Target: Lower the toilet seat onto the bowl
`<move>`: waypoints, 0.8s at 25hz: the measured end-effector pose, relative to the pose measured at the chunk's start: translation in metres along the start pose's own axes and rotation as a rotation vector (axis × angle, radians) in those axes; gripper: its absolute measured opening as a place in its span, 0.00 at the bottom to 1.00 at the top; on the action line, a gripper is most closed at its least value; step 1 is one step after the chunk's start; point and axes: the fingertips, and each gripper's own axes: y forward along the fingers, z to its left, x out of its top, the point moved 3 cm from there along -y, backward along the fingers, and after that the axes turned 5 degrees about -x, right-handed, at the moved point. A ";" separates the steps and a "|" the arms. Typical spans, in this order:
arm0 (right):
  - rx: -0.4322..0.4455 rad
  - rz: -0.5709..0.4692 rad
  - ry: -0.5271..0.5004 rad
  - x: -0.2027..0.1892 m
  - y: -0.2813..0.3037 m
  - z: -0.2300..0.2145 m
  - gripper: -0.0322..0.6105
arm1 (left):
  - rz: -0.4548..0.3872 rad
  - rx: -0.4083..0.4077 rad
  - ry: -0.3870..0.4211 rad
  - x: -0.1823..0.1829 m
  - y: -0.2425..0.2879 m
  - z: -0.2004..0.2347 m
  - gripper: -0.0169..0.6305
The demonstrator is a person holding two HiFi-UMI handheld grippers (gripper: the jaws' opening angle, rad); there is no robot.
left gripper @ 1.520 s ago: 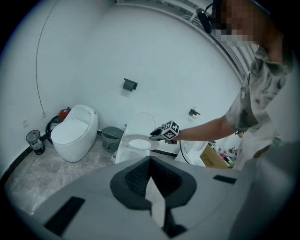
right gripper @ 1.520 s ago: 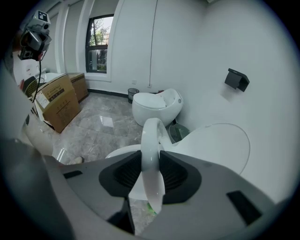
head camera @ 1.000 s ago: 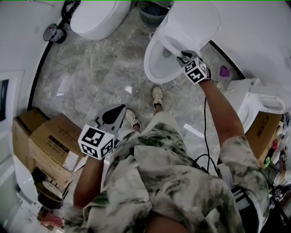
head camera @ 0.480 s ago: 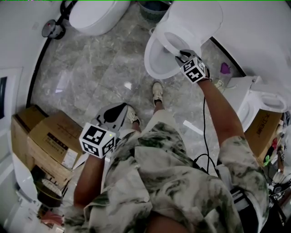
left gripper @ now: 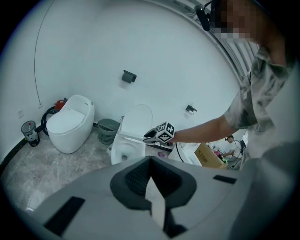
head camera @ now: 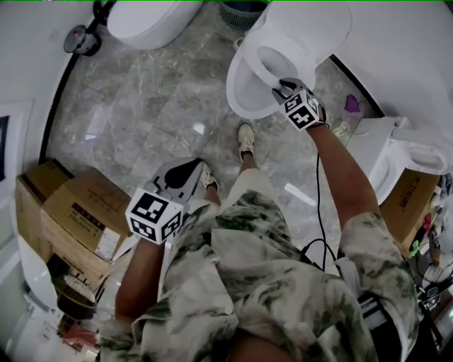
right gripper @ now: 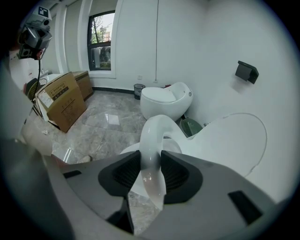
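Note:
A white toilet stands at the top of the head view, its lid (head camera: 311, 28) up against the wall. The toilet seat (head camera: 263, 62) is tilted partway above the bowl (head camera: 244, 95). My right gripper (head camera: 280, 88) has the seat's front rim (right gripper: 152, 136) between its pads, which touch it on both sides while the jaws are opening. The left gripper (head camera: 185, 170) hangs low near the person's left leg, shut and empty, far from the toilet. From the left gripper (left gripper: 150, 176) view, the bowl (left gripper: 125, 149) and right gripper (left gripper: 151, 136) show ahead.
A second, egg-shaped toilet (head camera: 145, 18) and a mesh waste basket (head camera: 241, 13) stand along the back wall. Cardboard boxes (head camera: 78, 219) sit at the left, another white fixture (head camera: 403, 155) at the right. The person's shoes (head camera: 245, 145) are just in front of the bowl on the marble floor.
The right gripper stays at the seat's front rim, hardly shifting. The left gripper drifts slightly right. The head view moves a little.

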 end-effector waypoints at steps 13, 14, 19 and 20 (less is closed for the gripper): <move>0.032 0.029 0.001 -0.011 0.019 0.029 0.30 | 0.020 -0.008 -0.011 -0.012 0.003 0.015 0.06; 0.033 0.030 0.000 -0.011 0.021 0.031 0.30 | 0.021 -0.010 -0.013 -0.013 0.003 0.015 0.06; 0.042 0.037 0.001 -0.014 0.026 0.042 0.31 | 0.029 -0.023 -0.022 -0.019 0.006 0.014 0.06; 0.046 0.039 0.002 -0.015 0.028 0.044 0.31 | 0.030 -0.023 -0.023 -0.020 0.007 0.014 0.06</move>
